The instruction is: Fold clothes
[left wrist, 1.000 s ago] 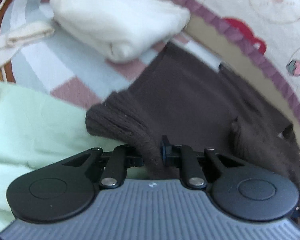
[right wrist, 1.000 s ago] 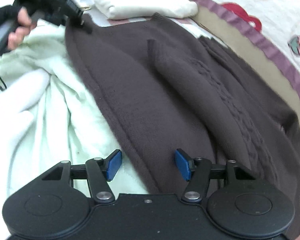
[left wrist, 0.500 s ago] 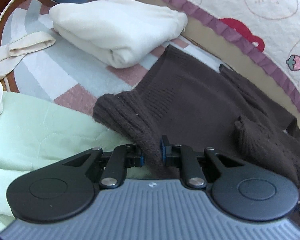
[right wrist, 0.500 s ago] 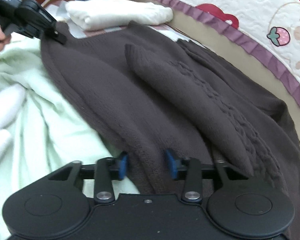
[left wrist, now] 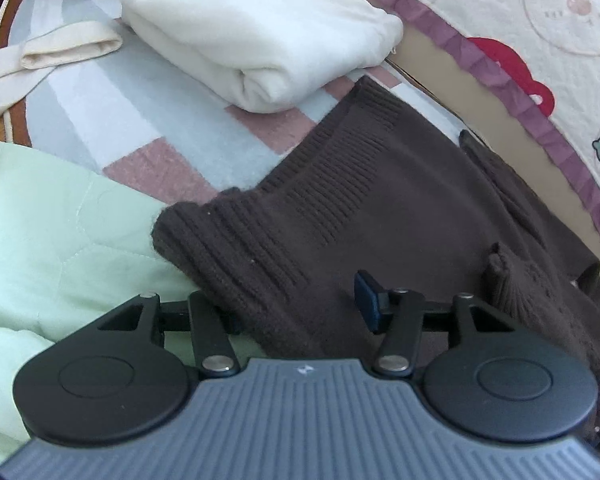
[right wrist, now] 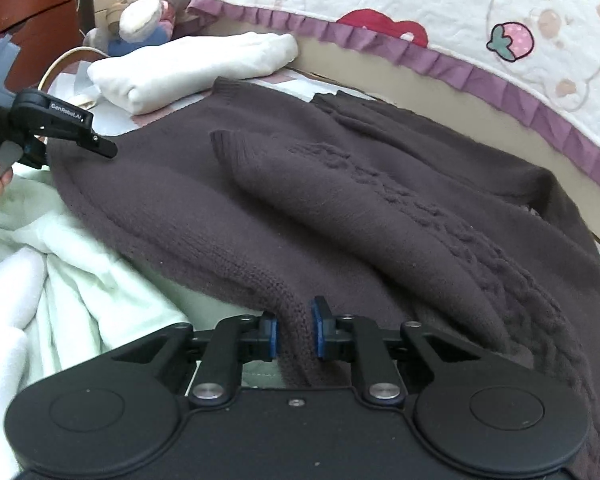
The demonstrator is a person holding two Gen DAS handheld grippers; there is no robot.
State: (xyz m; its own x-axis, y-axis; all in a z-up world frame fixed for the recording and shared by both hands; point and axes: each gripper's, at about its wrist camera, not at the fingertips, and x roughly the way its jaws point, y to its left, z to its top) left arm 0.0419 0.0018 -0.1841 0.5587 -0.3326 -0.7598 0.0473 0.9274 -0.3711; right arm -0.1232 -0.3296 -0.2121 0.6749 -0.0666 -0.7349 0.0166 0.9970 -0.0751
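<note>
Because the dark brown cable-knit sweater (right wrist: 340, 208) is thick, loose wool, it will sag and stretch wherever it hangs unsupported — soft, fairly heavy for a garment, and not slippery against the pads. It lies spread across the pale green quilted blanket (left wrist: 60, 240) and the pink-and-blue checked sheet (left wrist: 112, 120), one sleeve laid over its body, with a folded cream-white garment (left wrist: 260, 40) beyond it near the purple-frilled strawberry-print bedspread (right wrist: 500, 40).

The right gripper (right wrist: 294, 334) has its blue pads pressed together on a ridge of the sweater's near edge. The left gripper (left wrist: 300, 304) stands with its fingers apart over the ribbed hem (left wrist: 284, 224); the knit runs between them, gripped by neither.

Judging by the fabric, the firmest holds are the ribbed hem and the stitched side edge, where the knit is denser and gives less. A pinch in the open middle would only raise a peak — the rest would drag behind. Two holds well apart along one edge should let it travel flat.
</note>
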